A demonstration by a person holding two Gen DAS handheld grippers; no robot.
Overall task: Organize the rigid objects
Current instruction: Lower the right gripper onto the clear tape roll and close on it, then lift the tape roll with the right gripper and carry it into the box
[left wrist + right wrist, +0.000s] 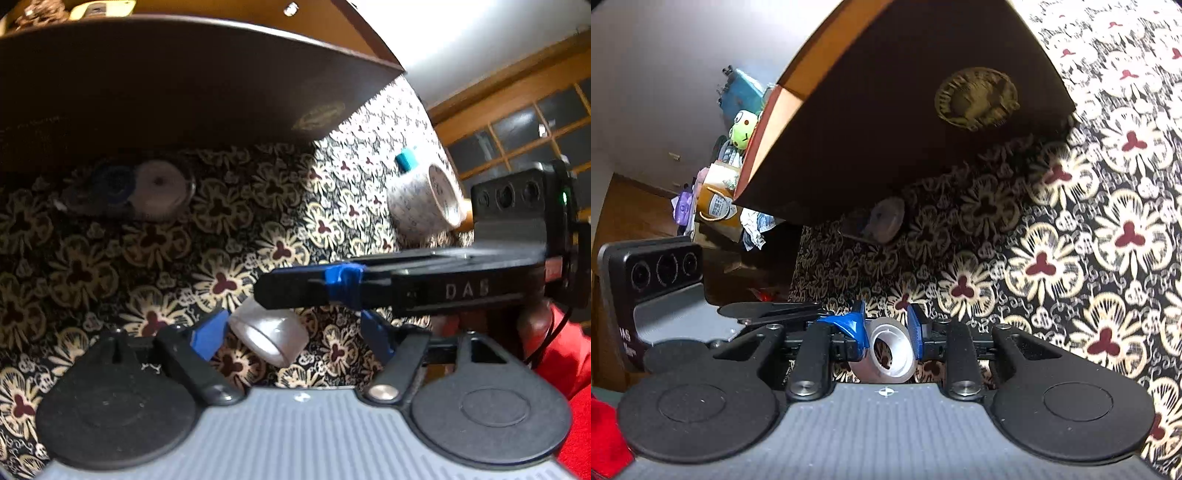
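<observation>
From the left wrist view, the left gripper (291, 332) hovers with its blue-tipped jaws apart around a translucent roll of clear tape (269, 336), touching neither side clearly. The right gripper (295, 291) reaches in from the right. Further off on the flower-patterned black and cream cloth (110, 266) lies a clear plastic tape dispenser (147, 192) under a dark brown box (184, 81) — a white patterned cup (424, 199) lies far right.

From the right wrist view, the right gripper (888, 328) has its jaws clamped on the tape roll (886, 350), near the table's front edge.
</observation>
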